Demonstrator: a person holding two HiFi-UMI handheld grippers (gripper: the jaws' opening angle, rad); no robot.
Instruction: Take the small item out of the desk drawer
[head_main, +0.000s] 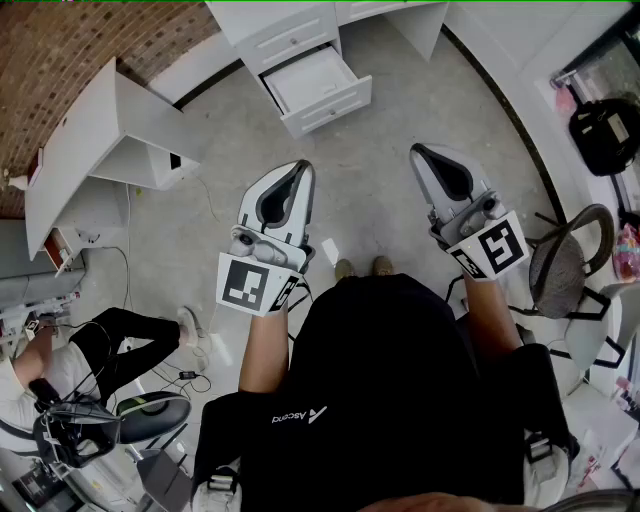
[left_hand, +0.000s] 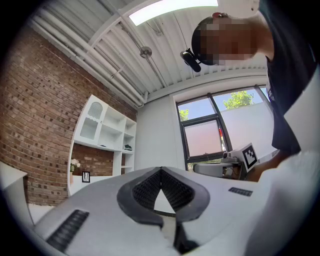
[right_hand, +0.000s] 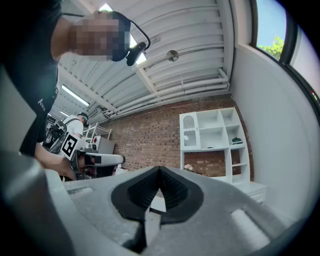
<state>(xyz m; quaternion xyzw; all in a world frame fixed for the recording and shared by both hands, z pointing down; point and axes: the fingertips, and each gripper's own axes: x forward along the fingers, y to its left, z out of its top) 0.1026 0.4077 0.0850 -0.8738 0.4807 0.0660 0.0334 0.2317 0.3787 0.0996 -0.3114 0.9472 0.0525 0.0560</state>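
The white desk (head_main: 285, 30) stands at the far side of the floor with one drawer (head_main: 318, 82) pulled open. Its inside looks bare white, and I see no small item in it. My left gripper (head_main: 301, 166) is held at waist height, well short of the drawer, jaws shut with nothing between them. My right gripper (head_main: 416, 151) is level with it, also shut and empty. The left gripper view shows the shut tips (left_hand: 161, 170) raised toward a wall and window. In the right gripper view the shut tips (right_hand: 160, 169) face a brick wall.
A white shelf unit (head_main: 110, 140) stands at the left by the brick wall. A chair (head_main: 565, 265) is close on my right, with a black bag (head_main: 605, 135) beyond it. A seated person (head_main: 60, 365) and floor cables (head_main: 190, 375) are at lower left.
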